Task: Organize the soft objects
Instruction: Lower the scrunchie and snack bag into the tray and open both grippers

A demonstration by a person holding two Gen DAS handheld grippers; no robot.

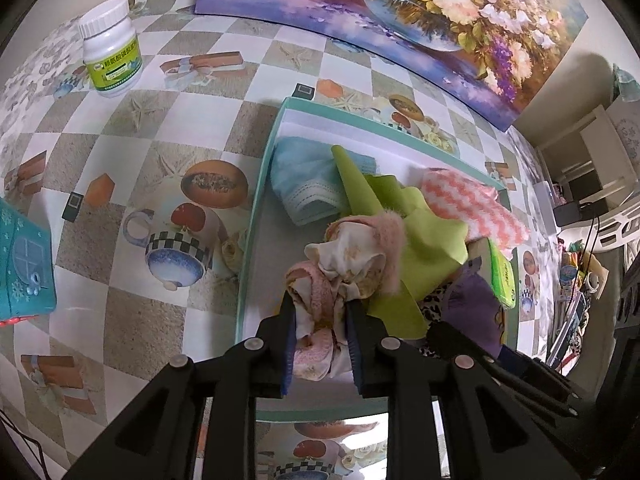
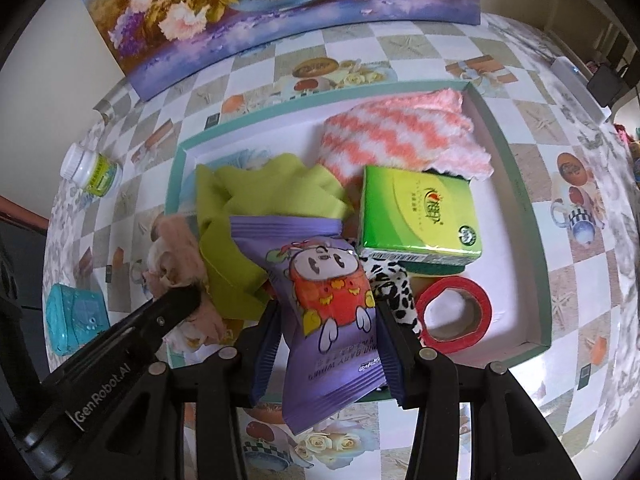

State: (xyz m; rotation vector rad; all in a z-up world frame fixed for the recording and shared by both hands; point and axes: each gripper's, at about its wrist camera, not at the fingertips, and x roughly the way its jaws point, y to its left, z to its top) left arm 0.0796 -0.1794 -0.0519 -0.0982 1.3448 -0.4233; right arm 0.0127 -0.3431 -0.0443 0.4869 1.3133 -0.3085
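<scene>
My left gripper [image 1: 320,316] jaws pinch the pink cloth [image 1: 348,256]; right gripper [image 2: 328,320] jaws clamp the purple packet [image 2: 324,300]; tray [image 2: 536,240] floor bare at three o'clock; red tape roll [image 2: 454,308] shows only rightside.

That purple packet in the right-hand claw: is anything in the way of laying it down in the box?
Yes. Under the purple packet lie a green cloth and a spotted cloth; only the box floor at right is bare.

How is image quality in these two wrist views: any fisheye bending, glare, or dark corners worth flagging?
Left wrist view: strong fisheye bending curves the teal tray rim and the flower painting; corners go black; the pink floral cloth in the left tongs is sharp. Right wrist view: same curvature and dark corners; mild glare on the green tissue pack; the purple snack packet stays readable.
</scene>
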